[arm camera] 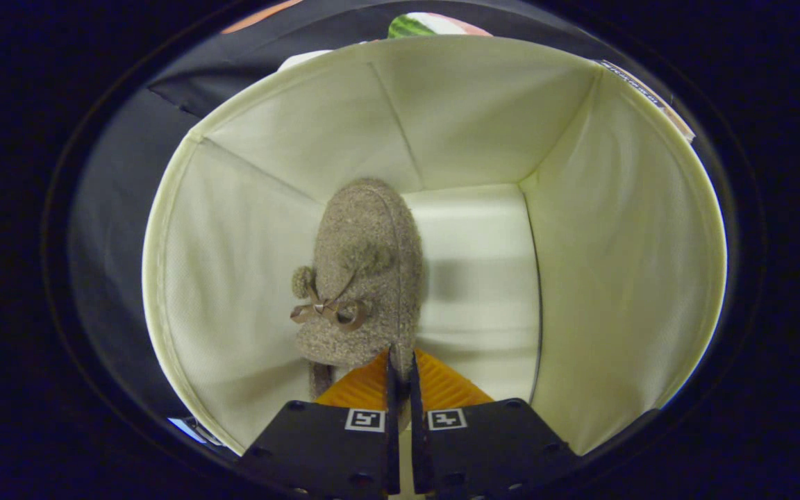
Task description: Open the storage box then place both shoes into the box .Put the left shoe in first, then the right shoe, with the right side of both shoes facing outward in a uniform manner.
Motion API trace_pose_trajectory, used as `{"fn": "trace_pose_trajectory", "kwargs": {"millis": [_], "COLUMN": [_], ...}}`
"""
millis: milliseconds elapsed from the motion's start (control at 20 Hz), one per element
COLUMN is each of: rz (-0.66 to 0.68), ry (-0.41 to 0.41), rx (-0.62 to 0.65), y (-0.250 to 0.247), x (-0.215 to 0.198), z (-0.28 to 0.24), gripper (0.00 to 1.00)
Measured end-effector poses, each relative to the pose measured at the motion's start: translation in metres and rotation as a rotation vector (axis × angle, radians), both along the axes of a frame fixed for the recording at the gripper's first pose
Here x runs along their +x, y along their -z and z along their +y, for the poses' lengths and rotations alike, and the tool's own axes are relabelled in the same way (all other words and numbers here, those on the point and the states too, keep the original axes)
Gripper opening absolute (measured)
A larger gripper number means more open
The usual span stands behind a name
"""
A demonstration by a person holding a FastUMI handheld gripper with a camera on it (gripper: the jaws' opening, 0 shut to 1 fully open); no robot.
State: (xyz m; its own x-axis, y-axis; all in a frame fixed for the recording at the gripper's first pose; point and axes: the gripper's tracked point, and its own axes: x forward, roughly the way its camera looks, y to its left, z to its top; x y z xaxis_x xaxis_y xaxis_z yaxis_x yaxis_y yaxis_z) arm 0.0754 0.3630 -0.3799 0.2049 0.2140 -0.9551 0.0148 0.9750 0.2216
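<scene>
The fuzzy grey-brown slipper with a small bow (365,278) hangs toe-down inside the open cream fabric storage box (622,278), close to its left wall — leaving floor free on the right, likely for the second shoe — the gripper (400,368) pinching its heel edge

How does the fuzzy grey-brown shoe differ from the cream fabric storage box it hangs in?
The fuzzy grey-brown shoe is dark and shaggy, with a small brown bow; the cream fabric storage box is pale and smooth-walled with creased panels. The shoe is compact, taking up the side of the box next to one wall; the box gapes wide around it, with bare floor beside it. The shoe is pinched at its edge by the gripper; the box stands open, untouched. Both are soft textile.
</scene>
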Motion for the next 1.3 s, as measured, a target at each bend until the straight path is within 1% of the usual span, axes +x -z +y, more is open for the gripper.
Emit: {"fn": "trace_pose_trajectory", "kwargs": {"millis": [50, 200, 350, 500, 600, 750, 900, 1050, 1200, 1300], "rz": [-0.016, -0.074, -0.145, -0.205, -0.225, -0.231, -0.218, -0.187, -0.151, -0.127], "ry": [-0.011, -0.048, -0.105, -0.136, -0.137, -0.118, -0.090, -0.055, -0.024, -0.019], "rx": [0.007, 0.063, 0.087, 0.108, 0.114, 0.095, 0.050, -0.003, -0.029, -0.061], "y": [-0.010, -0.054, -0.101, -0.143, -0.163, -0.170, -0.156, -0.131, -0.106, -0.087], "x": [0.000, -0.002, -0.008, -0.015, -0.019, -0.021, -0.019, -0.016, -0.013, -0.009], "z": [-0.001, -0.004, -0.022, -0.055, -0.091, -0.158, -0.229, -0.293, -0.339, -0.369], "gripper": [0.26, 0.61, 0.97, 0.97, 0.96, 0.97, 0.96, 0.97, 0.97, 0.97]}}
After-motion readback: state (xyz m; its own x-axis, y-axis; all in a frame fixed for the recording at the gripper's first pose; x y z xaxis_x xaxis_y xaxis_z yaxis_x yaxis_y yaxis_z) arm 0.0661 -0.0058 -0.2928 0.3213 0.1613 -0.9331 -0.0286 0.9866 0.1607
